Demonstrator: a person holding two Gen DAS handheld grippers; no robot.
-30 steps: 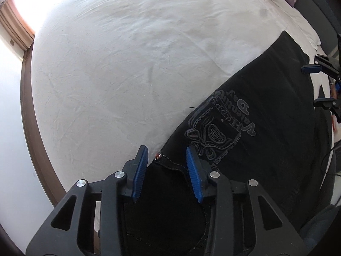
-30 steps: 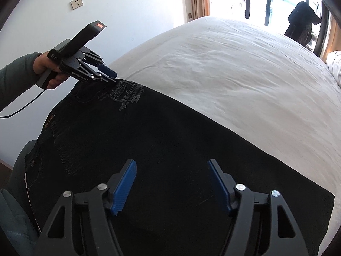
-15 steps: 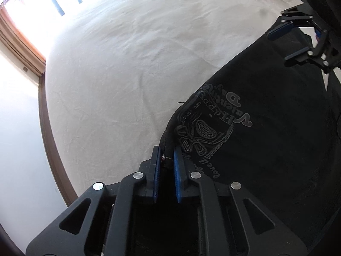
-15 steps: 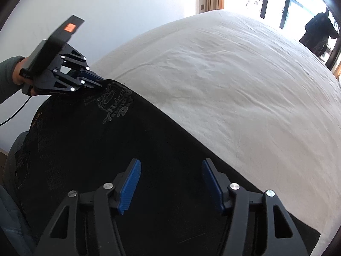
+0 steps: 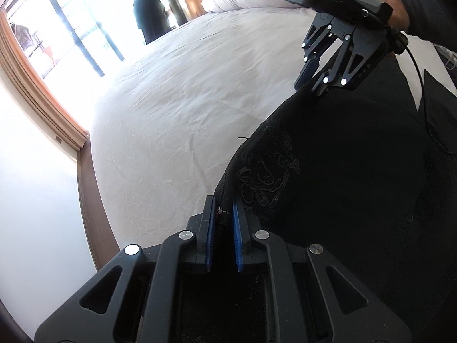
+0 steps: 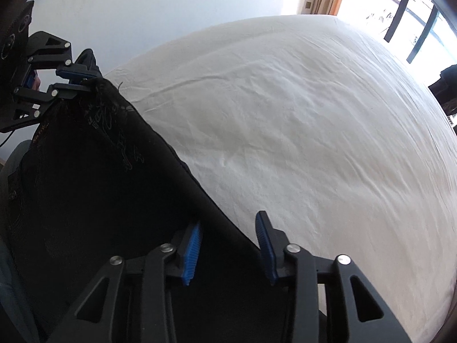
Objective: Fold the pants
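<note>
Wrinkled white bed point(image 5: 177, 108); left gripper point(image 5: 223, 217) pinching black pants point(image 5: 342, 171)

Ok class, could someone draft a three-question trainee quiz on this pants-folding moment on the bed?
1. True or false: the left gripper is shut on the black pants.
2. What colour is the bed sheet? A white, B blue, C red.
3. Fill in: the jaws of the right gripper stand ____, astride the edge of the pants.

Key: 1 true; 2 A; 3 open.
</note>
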